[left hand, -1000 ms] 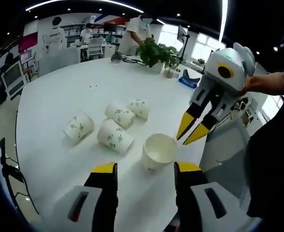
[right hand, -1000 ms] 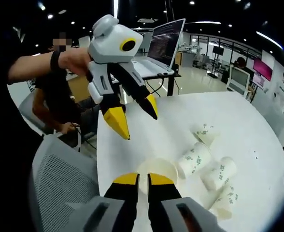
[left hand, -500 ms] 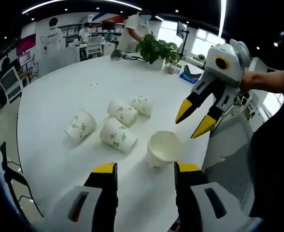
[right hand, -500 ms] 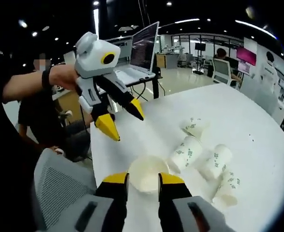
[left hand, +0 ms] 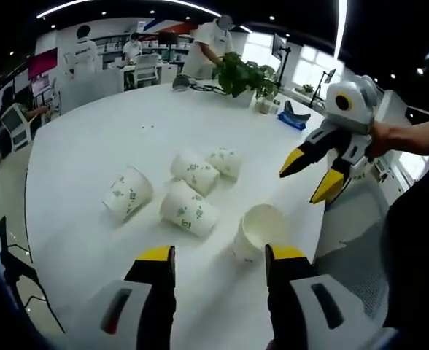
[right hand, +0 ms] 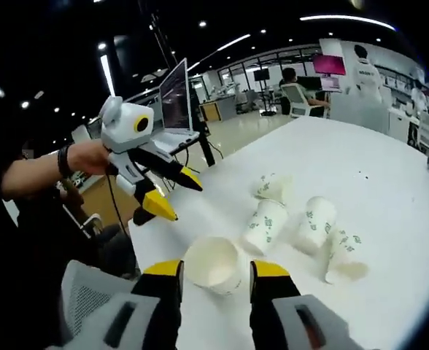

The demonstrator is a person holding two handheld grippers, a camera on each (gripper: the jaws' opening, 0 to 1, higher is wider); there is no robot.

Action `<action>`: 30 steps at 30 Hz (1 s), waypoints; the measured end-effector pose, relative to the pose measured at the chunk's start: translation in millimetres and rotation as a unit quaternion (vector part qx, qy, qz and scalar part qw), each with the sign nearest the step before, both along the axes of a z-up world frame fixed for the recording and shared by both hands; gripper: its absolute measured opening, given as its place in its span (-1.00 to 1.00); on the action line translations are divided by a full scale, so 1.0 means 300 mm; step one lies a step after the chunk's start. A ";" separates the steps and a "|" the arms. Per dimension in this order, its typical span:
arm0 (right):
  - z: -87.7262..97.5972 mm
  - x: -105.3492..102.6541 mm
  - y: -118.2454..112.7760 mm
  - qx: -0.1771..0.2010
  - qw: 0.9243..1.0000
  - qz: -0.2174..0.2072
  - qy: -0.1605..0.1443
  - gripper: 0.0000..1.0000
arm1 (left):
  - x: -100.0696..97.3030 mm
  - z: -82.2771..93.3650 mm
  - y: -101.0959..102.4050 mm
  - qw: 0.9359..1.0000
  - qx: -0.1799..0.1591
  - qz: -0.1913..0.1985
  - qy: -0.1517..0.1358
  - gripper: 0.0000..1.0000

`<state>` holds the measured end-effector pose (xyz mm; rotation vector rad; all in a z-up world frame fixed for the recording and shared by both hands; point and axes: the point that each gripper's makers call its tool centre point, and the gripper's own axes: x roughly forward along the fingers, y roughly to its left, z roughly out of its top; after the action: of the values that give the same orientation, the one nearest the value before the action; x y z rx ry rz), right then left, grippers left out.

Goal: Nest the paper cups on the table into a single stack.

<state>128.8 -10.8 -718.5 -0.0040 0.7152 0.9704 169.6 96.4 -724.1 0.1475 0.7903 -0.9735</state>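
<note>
White table (left hand: pixel 83 138) is offering wide bare room; upright cup (left hand: pixel 258 230) is standing near its edge, four cups (left hand: pixel 192 186) lying beside. Left gripper (left hand: pixel 218 257) and right gripper (right hand: pixel 214 271) are hovering, jaws apart; a plant (left hand: pixel 240 73) is sitting far off.

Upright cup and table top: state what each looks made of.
Upright cup: apparently thin paper, matte off-white, with a rolled rim and plain inside. Table top: material unclear, perhaps laminate; smooth white, with a faint sheen from the ceiling lights.

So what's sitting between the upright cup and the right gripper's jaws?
Nothing. In the right gripper view the upright cup stands just ahead of the right gripper, with its open jaws to either side; no other cup intervenes.
</note>
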 end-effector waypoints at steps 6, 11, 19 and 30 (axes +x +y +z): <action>-0.007 -0.015 -0.038 0.017 0.999 -0.031 0.017 -0.24 | 0.061 -0.025 0.003 1.000 0.011 0.005 -0.005 -0.02; -0.044 0.001 -0.080 0.014 0.999 -0.047 0.023 -0.15 | 0.119 -0.024 -0.005 1.000 0.019 0.005 -0.020 0.05; -0.051 0.007 -0.122 0.024 0.997 -0.073 0.029 -0.14 | 0.285 -0.034 0.017 0.996 0.064 0.006 -0.064 0.04; -0.063 -0.013 -0.187 0.028 0.993 -0.109 0.039 -0.14 | 0.503 -0.125 0.029 0.977 0.170 -0.054 -0.119 0.06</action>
<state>124.8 -67.0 -737.4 0.1582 0.7435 0.7836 320.6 105.2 -761.6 0.5986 0.7264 -0.8948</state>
